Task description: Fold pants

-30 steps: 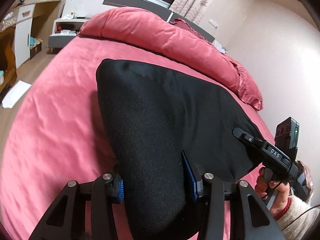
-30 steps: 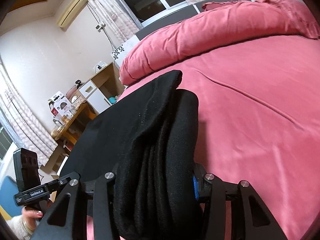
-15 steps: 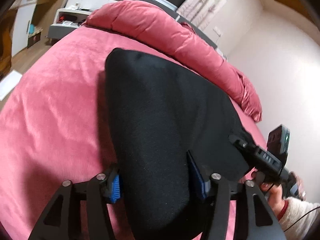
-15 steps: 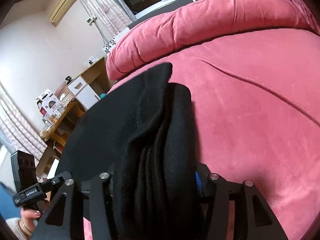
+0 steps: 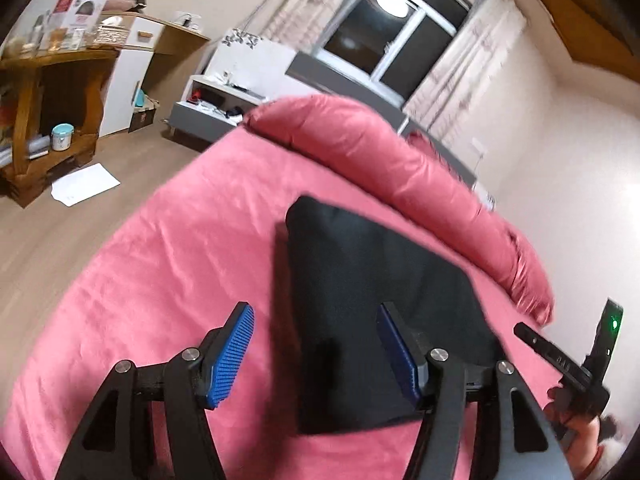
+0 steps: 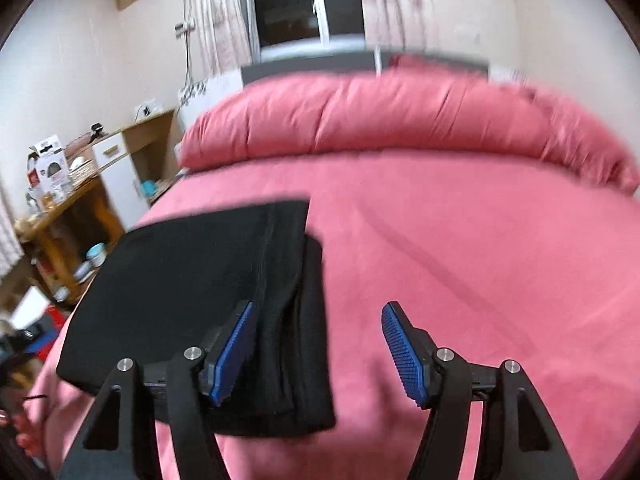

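The black pants (image 5: 372,300) lie folded into a thick rectangle on the pink bed (image 5: 168,264). In the right wrist view the pants (image 6: 192,292) lie left of centre with stacked layers along their right edge. My left gripper (image 5: 316,354) is open and empty, raised above the near left edge of the pants. My right gripper (image 6: 316,354) is open and empty, raised above the near right edge of the pants. The other gripper (image 5: 560,360) shows at the right edge of the left wrist view.
A rolled pink duvet (image 6: 380,120) lies across the head of the bed. A wooden desk with shelves (image 5: 48,112) and a white sheet of paper (image 5: 84,190) on the floor are to the left. A wall (image 5: 580,200) stands close on the right.
Both grippers have opened and let go of the pants, then pulled back and up. The pants now lie flat on the bed.
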`<control>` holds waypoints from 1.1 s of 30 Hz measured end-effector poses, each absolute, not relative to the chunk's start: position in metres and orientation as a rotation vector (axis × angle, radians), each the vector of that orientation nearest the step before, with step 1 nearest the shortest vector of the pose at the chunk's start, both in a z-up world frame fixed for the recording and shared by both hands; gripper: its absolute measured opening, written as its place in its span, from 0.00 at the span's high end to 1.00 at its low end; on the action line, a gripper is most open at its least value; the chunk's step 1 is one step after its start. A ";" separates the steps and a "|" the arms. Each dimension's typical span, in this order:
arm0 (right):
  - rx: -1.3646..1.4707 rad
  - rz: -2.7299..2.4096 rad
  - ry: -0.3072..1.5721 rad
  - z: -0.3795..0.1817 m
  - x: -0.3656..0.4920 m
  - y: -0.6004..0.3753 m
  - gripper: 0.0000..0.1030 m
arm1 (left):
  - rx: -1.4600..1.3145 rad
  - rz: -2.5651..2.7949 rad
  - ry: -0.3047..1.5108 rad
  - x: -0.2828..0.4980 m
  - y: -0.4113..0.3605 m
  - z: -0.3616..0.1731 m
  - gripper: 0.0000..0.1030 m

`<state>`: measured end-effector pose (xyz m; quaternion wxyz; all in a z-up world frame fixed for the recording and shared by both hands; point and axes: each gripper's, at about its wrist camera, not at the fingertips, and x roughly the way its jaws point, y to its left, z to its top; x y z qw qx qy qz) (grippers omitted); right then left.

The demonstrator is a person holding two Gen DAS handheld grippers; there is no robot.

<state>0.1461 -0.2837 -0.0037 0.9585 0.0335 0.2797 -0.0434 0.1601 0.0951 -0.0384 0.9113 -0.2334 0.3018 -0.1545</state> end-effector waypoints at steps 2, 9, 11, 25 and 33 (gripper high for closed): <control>0.033 -0.066 0.529 0.013 0.150 -0.270 0.36 | -0.488 -0.351 0.636 0.166 0.089 -0.030 0.38; 0.052 0.049 0.639 0.016 0.212 -0.234 0.67 | -0.333 -0.425 0.713 0.192 0.029 -0.019 0.38; 0.078 0.083 0.687 0.004 0.234 -0.231 0.67 | -0.300 -0.438 0.738 0.206 0.013 -0.020 0.38; 0.034 -0.006 0.727 -0.064 0.266 -0.257 1.00 | -0.066 -0.322 0.778 0.237 -0.003 -0.062 0.38; 0.172 0.028 0.695 -0.024 0.220 -0.259 0.45 | -0.097 -0.297 0.765 0.194 0.008 -0.038 0.38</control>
